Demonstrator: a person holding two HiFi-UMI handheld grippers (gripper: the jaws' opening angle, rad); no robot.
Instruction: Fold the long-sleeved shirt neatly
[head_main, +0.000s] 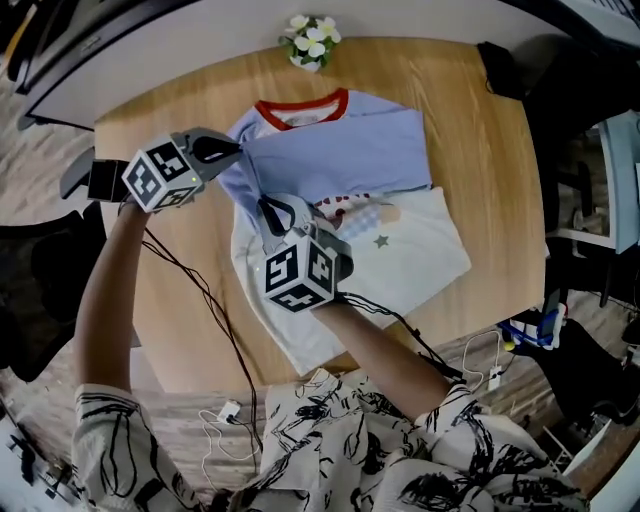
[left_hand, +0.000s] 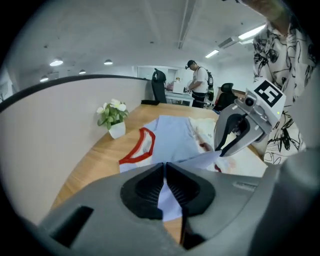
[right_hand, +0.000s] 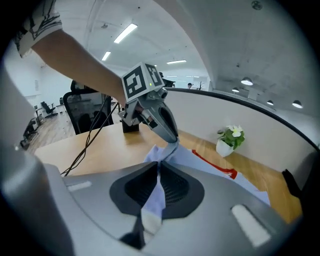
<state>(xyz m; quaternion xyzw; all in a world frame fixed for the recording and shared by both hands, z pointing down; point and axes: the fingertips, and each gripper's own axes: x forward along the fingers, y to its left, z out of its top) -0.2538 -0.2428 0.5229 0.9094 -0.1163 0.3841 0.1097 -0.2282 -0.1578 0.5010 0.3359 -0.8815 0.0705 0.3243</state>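
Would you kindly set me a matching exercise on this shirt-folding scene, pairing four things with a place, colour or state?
Things:
1. collar
2. flower pot
3. left claw
4. star

Descriptions:
A. at the far edge of the table
B. shut on the shirt
C. red
D. printed on the shirt's white part

Pairs: 1-C, 2-A, 3-B, 4-D.

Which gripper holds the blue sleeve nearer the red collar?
The left gripper, up by the collar; the right gripper pinches the same sleeve lower in the head view.
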